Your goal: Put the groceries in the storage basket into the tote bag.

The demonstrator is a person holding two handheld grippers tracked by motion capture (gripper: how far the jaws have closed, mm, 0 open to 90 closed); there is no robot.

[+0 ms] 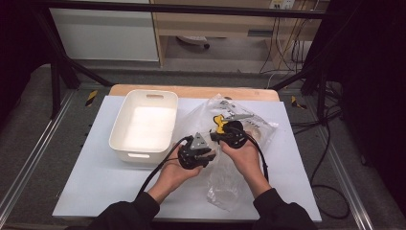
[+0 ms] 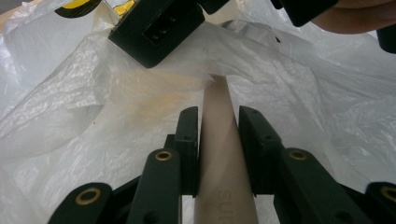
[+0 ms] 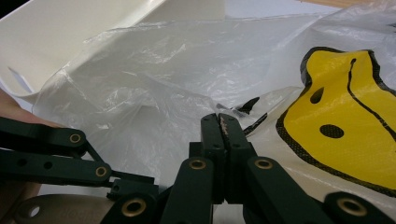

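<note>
A clear plastic bag (image 1: 229, 184) with a yellow print (image 1: 220, 123) lies on the white table, right of centre. My left gripper (image 1: 209, 153) is shut on a flat beige handle (image 2: 219, 154) whose far end runs under the bag's film (image 2: 93, 116); the pads (image 2: 189, 135) press on both sides of it. My right gripper (image 1: 214, 137) sits just beyond the left one. Its jaws (image 3: 223, 122) are shut and pinch a fold of the bag film (image 3: 140, 70) beside the yellow print (image 3: 345, 107). The bag's other contents are blurred by the film.
A white plastic bin (image 1: 117, 129) stands left of the bag, and its wall (image 3: 70, 32) rises behind the film in the right gripper view. Cables trail from both grippers toward the front edge. The table's left front shows bare surface (image 1: 95, 182).
</note>
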